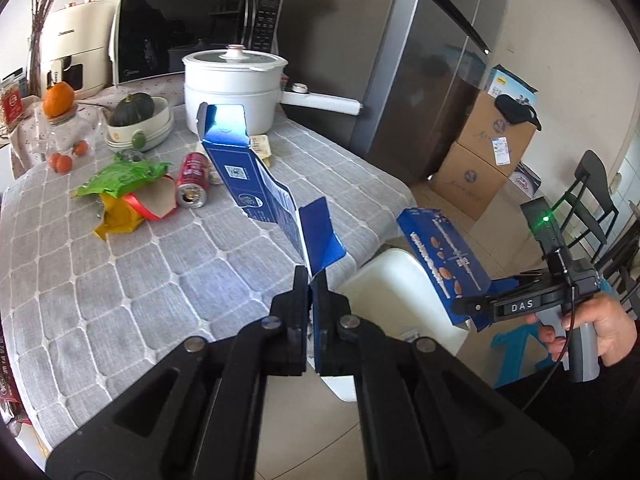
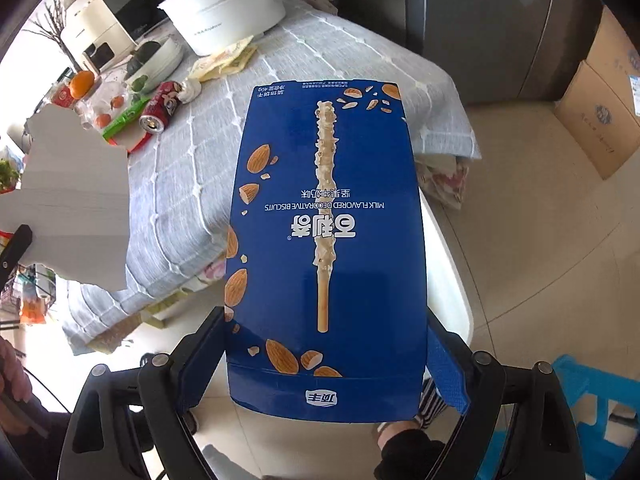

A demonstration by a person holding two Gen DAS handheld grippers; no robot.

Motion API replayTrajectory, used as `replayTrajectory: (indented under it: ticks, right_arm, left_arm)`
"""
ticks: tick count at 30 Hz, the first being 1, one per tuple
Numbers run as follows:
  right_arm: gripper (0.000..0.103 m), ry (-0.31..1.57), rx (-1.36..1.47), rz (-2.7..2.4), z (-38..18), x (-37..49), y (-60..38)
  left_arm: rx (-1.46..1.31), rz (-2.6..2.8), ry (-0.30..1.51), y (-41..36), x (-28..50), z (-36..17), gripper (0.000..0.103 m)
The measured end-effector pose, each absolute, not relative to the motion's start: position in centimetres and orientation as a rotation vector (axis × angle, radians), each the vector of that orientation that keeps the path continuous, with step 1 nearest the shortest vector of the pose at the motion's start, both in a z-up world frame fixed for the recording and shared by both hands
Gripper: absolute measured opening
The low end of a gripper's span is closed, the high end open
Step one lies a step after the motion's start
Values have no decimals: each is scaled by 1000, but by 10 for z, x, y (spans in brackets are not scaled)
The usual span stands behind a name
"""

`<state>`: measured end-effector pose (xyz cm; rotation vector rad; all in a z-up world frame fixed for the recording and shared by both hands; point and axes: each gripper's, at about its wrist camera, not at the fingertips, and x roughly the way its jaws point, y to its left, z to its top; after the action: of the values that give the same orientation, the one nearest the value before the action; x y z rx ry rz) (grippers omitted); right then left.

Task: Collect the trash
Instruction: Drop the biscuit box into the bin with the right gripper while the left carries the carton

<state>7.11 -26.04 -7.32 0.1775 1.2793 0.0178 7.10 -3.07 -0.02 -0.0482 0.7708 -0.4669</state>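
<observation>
My left gripper (image 1: pixel 311 276) is shut on a flap of a flattened, opened-out blue carton (image 1: pixel 256 184), held up over the table edge. My right gripper (image 2: pixel 324 356) is shut on a blue almond biscuit-stick box (image 2: pixel 326 248), held across its sides; the box also shows in the left wrist view (image 1: pixel 442 252) above a white bin (image 1: pixel 390 284). On the grey checked tablecloth (image 1: pixel 132 264) lie a red drink can (image 1: pixel 194 180) on its side, a green wrapper (image 1: pixel 120 174), yellow packaging with a red ribbon (image 1: pixel 128 212) and crumpled yellowish paper (image 2: pixel 224 60).
A white pot (image 1: pixel 234 84) with a long handle, a bowl with a dark squash (image 1: pixel 138 120), oranges and a microwave (image 1: pixel 192 36) stand at the table's far side. A steel fridge (image 1: pixel 432 80), cardboard boxes (image 1: pixel 480 152), black chairs and a blue stool (image 2: pixel 600 392) stand around.
</observation>
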Motion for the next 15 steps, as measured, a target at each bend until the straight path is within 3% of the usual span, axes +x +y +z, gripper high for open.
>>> replayTrajectory:
  ticks: [7, 13, 15]
  right_arm:
    - [92, 1445, 237, -1, -109, 60, -295]
    - [93, 1448, 235, 12, -113, 63, -304]
    - [99, 1431, 221, 18, -109, 61, -305]
  left_arm:
    - [25, -579, 808, -81, 66, -13, 2]
    - [66, -632, 848, -111, 66, -28, 2]
    - [75, -649, 863, -120, 66, -33, 2]
